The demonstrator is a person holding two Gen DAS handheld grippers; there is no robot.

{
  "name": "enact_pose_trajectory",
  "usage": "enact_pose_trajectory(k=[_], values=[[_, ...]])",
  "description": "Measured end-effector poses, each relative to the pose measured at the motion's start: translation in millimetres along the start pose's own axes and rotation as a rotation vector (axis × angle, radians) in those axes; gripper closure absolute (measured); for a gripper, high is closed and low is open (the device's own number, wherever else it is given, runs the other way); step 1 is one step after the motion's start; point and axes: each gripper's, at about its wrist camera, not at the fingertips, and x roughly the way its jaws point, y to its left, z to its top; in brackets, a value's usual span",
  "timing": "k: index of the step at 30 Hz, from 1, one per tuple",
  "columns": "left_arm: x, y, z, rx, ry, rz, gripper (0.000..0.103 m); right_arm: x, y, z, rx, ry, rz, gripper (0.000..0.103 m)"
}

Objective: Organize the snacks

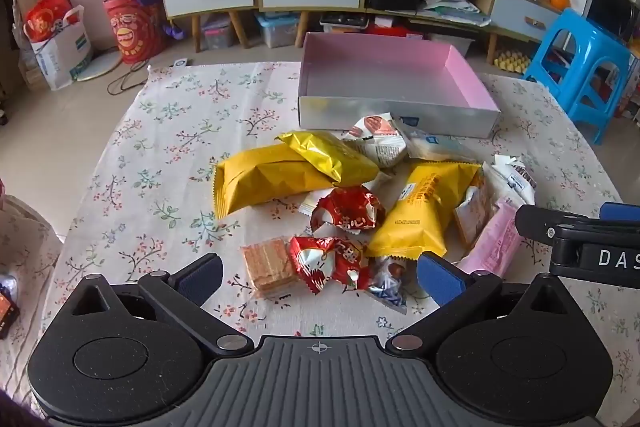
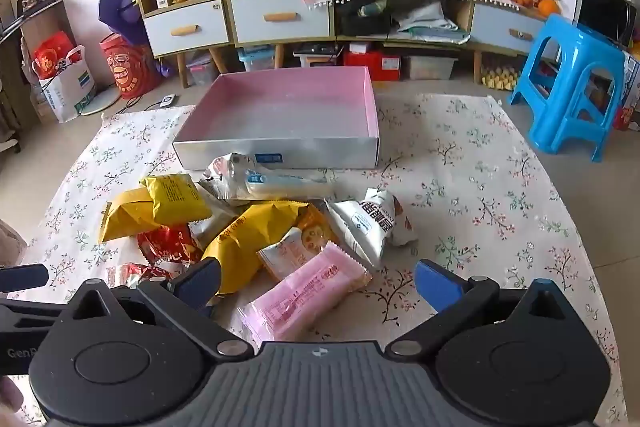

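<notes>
A pile of snack packets lies on the floral tablecloth in front of an empty pink-lined box, which also shows in the right wrist view. My left gripper is open, its fingers either side of a wafer pack and a red foil packet. Yellow packets and another red packet lie beyond. My right gripper is open over a pink packet, with a yellow packet and a white packet beyond. The right gripper also shows in the left wrist view.
A blue plastic stool stands off the table's far right. Cabinets with drawers line the back wall. Red and white bags sit on the floor at the left. Bare tablecloth lies right of the pile.
</notes>
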Motion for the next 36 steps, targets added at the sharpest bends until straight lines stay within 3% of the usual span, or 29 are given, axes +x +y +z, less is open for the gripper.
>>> enact_pose_trajectory(k=[2, 19, 36], values=[[4.3, -5.2, 3.3, 0.013, 0.024, 0.026, 0.000, -1.4, 1.9, -0.3, 0.002, -0.008, 0.004, 0.010], [1.3, 0.7, -0.7, 0.010, -0.031, 0.044, 0.000, 3.3, 1.5, 0.0, -0.005, 0.029, 0.011, 0.010], [1.6, 1.3, -0.7, 0.004, -0.028, 0.043, 0.000, 5.1, 3.7, -1.7, -0.017, 0.041, 0.010, 0.010]])
